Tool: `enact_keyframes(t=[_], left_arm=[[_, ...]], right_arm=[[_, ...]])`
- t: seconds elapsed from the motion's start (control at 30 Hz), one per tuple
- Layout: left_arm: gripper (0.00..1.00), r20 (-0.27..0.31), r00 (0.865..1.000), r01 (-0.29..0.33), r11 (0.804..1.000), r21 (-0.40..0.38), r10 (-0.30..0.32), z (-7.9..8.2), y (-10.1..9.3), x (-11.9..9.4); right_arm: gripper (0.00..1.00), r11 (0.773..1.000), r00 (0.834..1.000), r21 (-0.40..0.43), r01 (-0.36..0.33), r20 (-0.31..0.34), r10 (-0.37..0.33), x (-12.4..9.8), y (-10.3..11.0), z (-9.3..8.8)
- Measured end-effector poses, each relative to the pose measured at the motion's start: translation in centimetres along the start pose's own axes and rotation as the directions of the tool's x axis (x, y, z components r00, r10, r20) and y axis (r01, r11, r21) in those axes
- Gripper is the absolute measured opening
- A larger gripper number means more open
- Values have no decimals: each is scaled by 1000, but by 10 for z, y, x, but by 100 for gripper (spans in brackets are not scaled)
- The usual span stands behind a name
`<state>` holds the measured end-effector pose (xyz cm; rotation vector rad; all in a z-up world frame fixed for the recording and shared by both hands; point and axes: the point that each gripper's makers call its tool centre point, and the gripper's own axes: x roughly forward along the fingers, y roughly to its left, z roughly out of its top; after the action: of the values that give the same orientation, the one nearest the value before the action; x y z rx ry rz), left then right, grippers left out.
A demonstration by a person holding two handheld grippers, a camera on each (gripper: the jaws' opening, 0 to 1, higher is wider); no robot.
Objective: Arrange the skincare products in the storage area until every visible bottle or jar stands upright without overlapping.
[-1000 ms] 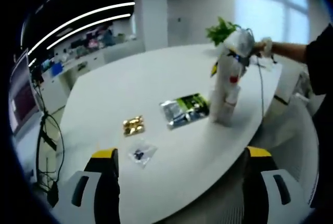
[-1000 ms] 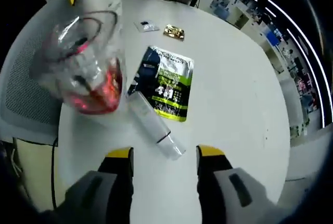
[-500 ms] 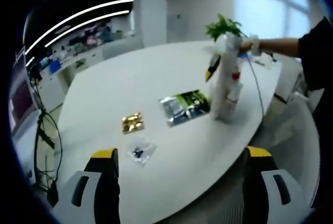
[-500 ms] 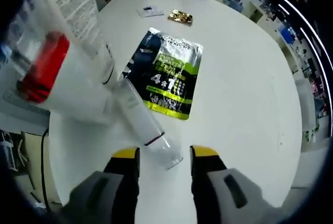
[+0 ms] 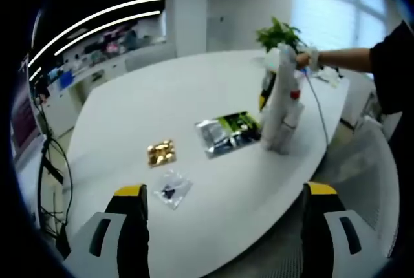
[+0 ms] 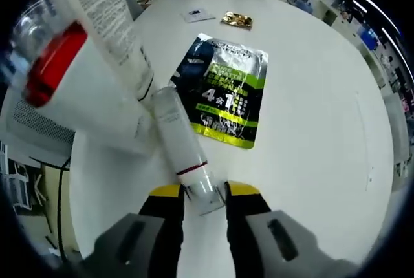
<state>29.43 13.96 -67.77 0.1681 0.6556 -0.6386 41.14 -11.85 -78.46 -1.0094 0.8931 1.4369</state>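
At the bottom centre of the right gripper view, we see the right gripper (image 6: 204, 192) with its yellow-tipped jaws close on either side of the clear cap end of a slim white tube (image 6: 178, 142) lying on the white table (image 6: 310, 116); whether the jaws already press it we cannot tell. Just right of the tube lies a silver and green sachet (image 6: 225, 94). A large white tube (image 6: 97, 52) with a red patch leans across the upper left. Near the top sit a gold packet (image 6: 237, 19) and a small clear bag (image 6: 196, 14).

In the left gripper view, the left gripper (image 5: 223, 194) holds its jaws wide apart at the bottom over the table edge.
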Motion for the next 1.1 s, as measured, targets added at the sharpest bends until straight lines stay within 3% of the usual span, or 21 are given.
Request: enact_keyframes(t=[0.07, 0.13, 0.37, 0.67, 1.1], left_arm=[[96, 0, 1000, 6, 1000, 2, -6, 0, -1, 1], [96, -2, 1000, 8, 1000, 4, -8, 0, -1, 2], [96, -5, 1000, 16, 1000, 12, -16, 0, -2, 4], [96, 9, 1000, 26, 999, 34, -27, 6, -7, 5], [95, 23, 999, 34, 997, 66, -36, 15, -14, 2]], right_arm=[[23, 1000, 1000, 19, 14, 6, -14, -1, 0, -1], [21, 993, 999, 112, 44, 21, -46, -2, -2, -3], [18, 969, 985, 183, 164, 28, -172, -18, -10, -16], [18, 947, 968, 215, 241, 21, -251, -35, -9, -24], [18, 910, 928, 219, 352, 45, -370, -68, -9, -10]])
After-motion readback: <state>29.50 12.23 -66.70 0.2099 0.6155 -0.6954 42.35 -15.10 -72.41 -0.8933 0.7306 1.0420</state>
